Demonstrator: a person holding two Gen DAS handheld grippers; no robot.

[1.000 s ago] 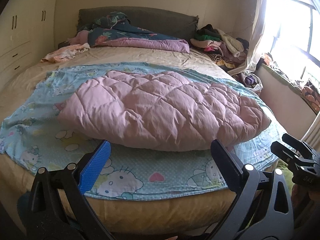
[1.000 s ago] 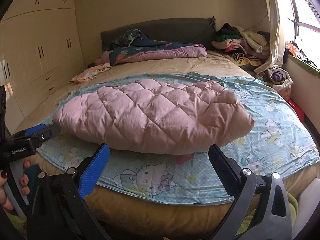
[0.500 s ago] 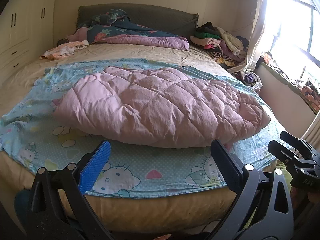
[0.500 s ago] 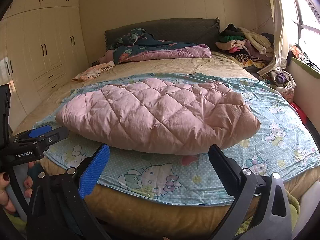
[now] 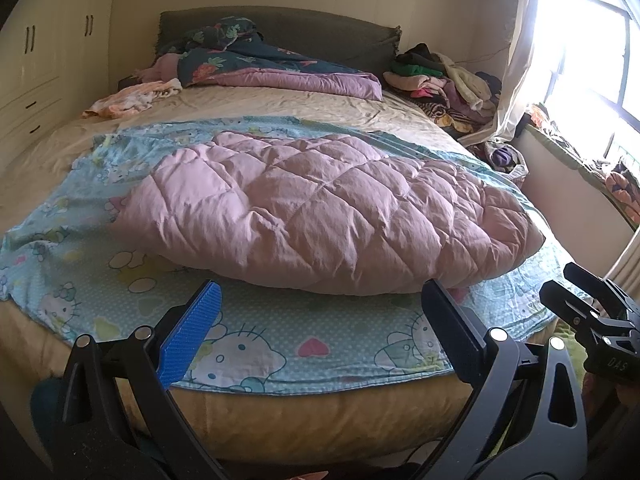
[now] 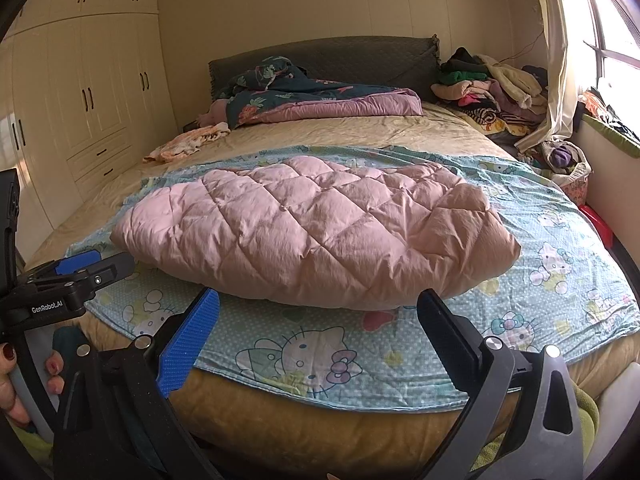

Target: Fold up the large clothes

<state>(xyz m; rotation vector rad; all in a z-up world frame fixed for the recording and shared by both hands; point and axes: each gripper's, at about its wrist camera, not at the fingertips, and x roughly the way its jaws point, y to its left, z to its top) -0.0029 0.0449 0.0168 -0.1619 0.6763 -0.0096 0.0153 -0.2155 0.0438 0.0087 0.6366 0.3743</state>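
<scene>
A pink quilted padded garment (image 5: 328, 216) lies folded in a thick oblong bundle on a light blue cartoon-print sheet (image 5: 256, 344) across the foot of the bed; it also shows in the right wrist view (image 6: 316, 232). My left gripper (image 5: 320, 300) is open and empty, held off the bed's front edge, short of the bundle. My right gripper (image 6: 318, 306) is open and empty too, at the same edge. Each gripper shows in the other's view, the right one (image 5: 592, 312) at the right, the left one (image 6: 80, 276) at the left.
The bed (image 6: 360, 132) carries a dark floral and purple quilt (image 6: 320, 100) by the headboard, a small peach cloth (image 6: 188, 144) at the left and a heap of clothes (image 6: 492, 84) at the right. White wardrobes (image 6: 80, 112) line the left wall. A window ledge (image 5: 580, 168) runs along the right.
Both grippers have lifted and drawn back a little from the bed's foot, with the views tilting slightly upward. The pink bundle has not moved. Both stay open.
</scene>
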